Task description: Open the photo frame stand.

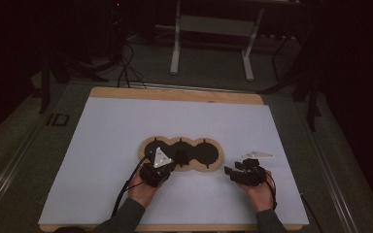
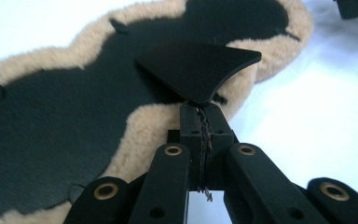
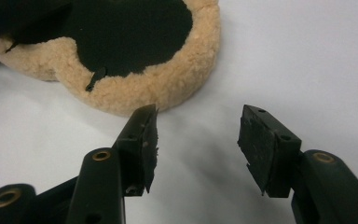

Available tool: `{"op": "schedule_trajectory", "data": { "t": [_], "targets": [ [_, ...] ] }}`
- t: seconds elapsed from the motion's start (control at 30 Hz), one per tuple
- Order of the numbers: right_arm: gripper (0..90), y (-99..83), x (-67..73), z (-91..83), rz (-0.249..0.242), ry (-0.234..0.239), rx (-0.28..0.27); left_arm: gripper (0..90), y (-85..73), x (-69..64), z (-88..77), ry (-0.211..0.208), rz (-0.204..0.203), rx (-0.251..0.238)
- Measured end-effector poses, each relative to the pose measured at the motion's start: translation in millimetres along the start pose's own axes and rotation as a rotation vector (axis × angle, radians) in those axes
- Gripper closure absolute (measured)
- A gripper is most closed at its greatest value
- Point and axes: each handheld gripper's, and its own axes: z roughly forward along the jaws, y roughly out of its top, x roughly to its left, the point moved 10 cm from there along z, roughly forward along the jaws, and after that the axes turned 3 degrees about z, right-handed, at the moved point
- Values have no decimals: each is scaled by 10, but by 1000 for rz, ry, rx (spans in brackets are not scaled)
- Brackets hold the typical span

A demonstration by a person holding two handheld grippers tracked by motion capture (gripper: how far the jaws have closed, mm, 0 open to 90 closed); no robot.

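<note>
at the near edge of the white table (image 1: 102, 145), the left tool (image 2: 200, 108) is clenched on a black flap (image 2: 200, 67) of the fleece pad (image 1: 148, 144), lifted above it; the right tool (image 3: 198, 140) waits released beside the pad's end. peeling slowly and low should avoid dragging it.

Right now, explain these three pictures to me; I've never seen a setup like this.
A person sits at a white table holding a hand-operated two-jaw gripper in each hand. The high view looks down from above; the other two come from cameras riding on each gripper, looking along its black jaws. On the table lies a tan fleece pad with three joined black rounds on top. The left gripper is shut on the corner of a thin black flap, lifted above the pad. The right gripper is open, holds nothing, and rests beside the pad's end.
</note>
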Motion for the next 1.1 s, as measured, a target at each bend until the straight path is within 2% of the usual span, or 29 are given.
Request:
{"op": "schedule_trajectory", "data": {
  "t": [0.1,0.2,0.43,0.53,0.6,0.77,0.97,1.1],
  "targets": [
    [463,-5,5,7,-2,-1,2,895,109,21,-37,-3,-14,-32],
    [463,-3,6,4,-2,-1,0,895,153,33,-22,-1,-15,-25],
    [463,10,-6,-12,3,-1,-12,870,144,-13,19,-10,-11,-14],
    [463,10,-4,-12,3,0,-12,828,132,-35,-3,-21,8,-6],
    [463,7,-6,-10,4,-2,-11,785,126,-69,-33,-34,36,-1],
    [461,12,-9,-13,5,-3,-15,732,177,-119,-114,-56,50,-33],
    [456,19,-17,-19,11,-1,-21,663,247,-75,-171,-31,86,-59],
    [454,15,-14,-13,10,-2,-18,585,298,-18,-197,14,110,-72]
  ]
}}
